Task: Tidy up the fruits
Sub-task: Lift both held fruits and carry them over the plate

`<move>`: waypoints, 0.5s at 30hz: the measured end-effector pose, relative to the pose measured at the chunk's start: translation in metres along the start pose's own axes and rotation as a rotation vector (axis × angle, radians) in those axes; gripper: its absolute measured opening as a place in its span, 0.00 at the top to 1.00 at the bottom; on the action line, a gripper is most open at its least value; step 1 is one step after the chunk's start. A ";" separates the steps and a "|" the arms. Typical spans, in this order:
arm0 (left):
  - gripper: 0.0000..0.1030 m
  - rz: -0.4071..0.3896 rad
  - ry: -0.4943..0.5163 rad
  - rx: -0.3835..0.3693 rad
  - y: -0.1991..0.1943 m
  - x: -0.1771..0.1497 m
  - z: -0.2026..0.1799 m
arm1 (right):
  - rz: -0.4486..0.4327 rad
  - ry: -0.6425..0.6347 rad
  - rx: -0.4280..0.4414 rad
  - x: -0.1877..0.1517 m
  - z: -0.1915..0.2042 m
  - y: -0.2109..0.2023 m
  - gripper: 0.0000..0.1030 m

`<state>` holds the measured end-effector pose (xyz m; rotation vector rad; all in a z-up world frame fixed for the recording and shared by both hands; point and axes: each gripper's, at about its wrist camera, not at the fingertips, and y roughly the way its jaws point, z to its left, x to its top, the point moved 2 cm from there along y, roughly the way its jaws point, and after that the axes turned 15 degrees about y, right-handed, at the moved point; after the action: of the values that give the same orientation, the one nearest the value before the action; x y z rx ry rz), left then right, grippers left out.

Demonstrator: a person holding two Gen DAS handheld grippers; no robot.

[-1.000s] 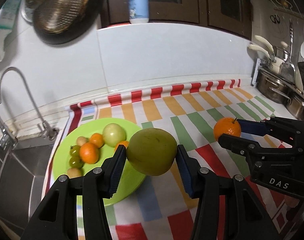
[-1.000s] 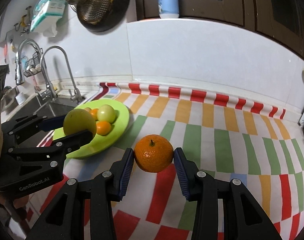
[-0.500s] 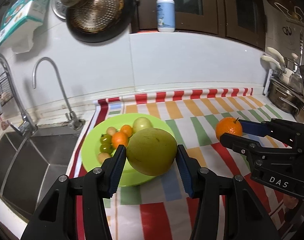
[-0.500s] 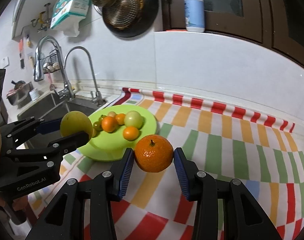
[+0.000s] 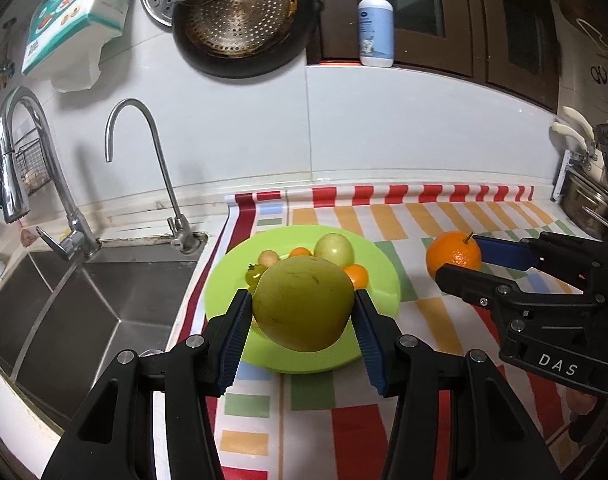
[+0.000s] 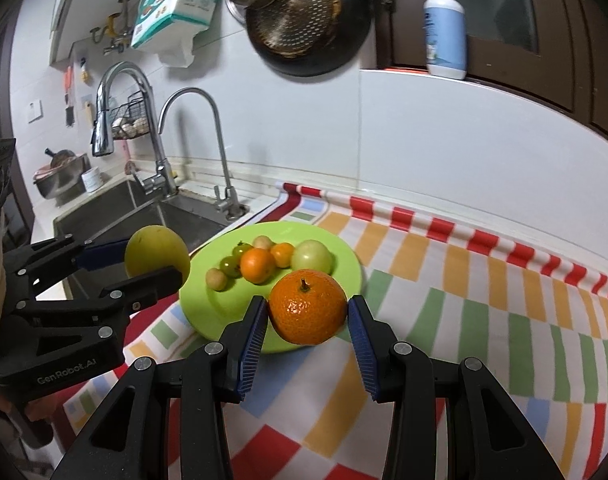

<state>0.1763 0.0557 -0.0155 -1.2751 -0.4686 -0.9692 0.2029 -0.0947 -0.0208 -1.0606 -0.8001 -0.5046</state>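
A: What is held by the left hand-held gripper (image 5: 301, 312)?

B: A large yellow-green fruit (image 5: 302, 305), roundish, is pinched between its blue-padded fingers at lower centre of the left wrist view. It is held in the air in front of the lime-green plate (image 5: 378, 264). Its slightly longer axis is seen running upper right to lower left; no stem end can be made out.

A: And the right hand-held gripper (image 6: 308, 318)?

B: A mandarin (image 6: 308, 306) is clamped between its pads at lower centre of the right wrist view, over the near right edge of the plate. Its stem is turned up and slightly toward the wall.

A: What lies on the plate?

B: A pale green round fruit (image 6: 312, 257), two small oranges (image 6: 257, 265), small green tomatoes (image 6: 230, 266) and small tan fruits (image 6: 216, 279) are grouped toward its far side. The plate is set on a bench covered by a striped cloth (image 6: 484, 292) of red, orange, green and white, just beside the steel sink (image 5: 63, 300).

A: Can any writing be read?

B: "DAS" is printed on the right tool's body at the right edge of the left wrist view, and "GenRobot.AI" on the left tool's body at lower left of the right wrist view. The label on the pump bottle (image 5: 376, 24) on the ledge cannot be read.
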 end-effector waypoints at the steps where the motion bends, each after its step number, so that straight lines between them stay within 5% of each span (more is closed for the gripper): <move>1: 0.51 0.001 -0.002 0.000 0.002 0.000 0.001 | 0.004 -0.007 0.006 0.001 0.002 0.003 0.59; 15: 0.51 0.062 -0.015 -0.068 0.045 -0.012 0.009 | 0.124 -0.034 0.065 -0.005 0.010 0.062 0.59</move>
<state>0.2086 0.0679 -0.0481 -1.3510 -0.4087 -0.9302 0.2401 -0.0597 -0.0576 -1.0535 -0.7709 -0.3539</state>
